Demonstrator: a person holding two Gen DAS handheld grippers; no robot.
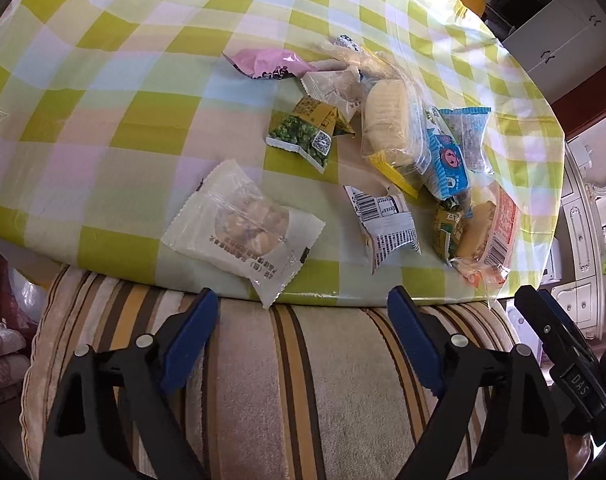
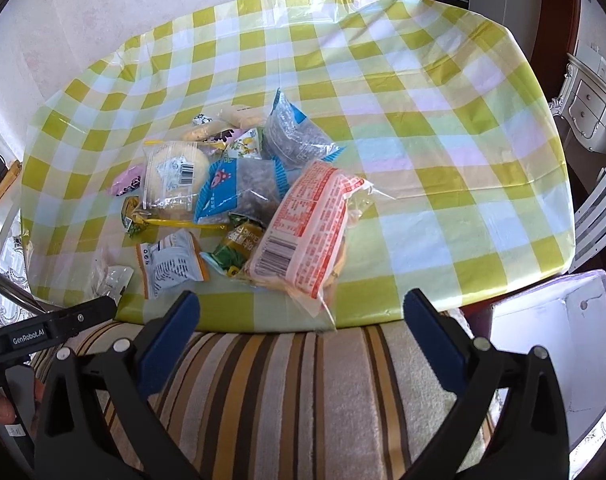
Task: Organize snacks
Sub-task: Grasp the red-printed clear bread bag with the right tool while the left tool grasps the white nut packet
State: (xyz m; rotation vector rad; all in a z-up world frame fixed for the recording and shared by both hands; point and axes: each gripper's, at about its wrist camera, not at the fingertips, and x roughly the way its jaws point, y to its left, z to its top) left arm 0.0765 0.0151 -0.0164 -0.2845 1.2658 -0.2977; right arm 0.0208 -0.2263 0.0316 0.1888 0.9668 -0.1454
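Left hand-held gripper (image 1: 301, 306): jaws apart, empty, above striped chair cushion (image 1: 287, 380).
Right hand-held gripper (image 2: 301, 312): jaws apart, empty.
Snacks: loose heap of wrapped packets (image 2: 239, 196) near desk edge.
Risk: white clear-window biscuit packet (image 1: 245, 232) overhangs the edge; a nudge likely drops it.
Surface: desk under glossy green-checked plastic cloth (image 2: 443, 152); packets may slide.
Room: white cabinets (image 1: 543, 32) behind.

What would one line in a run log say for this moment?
left tongs open, empty | right tongs open, empty | snack packets piled on checked tablecloth | sorting not begun
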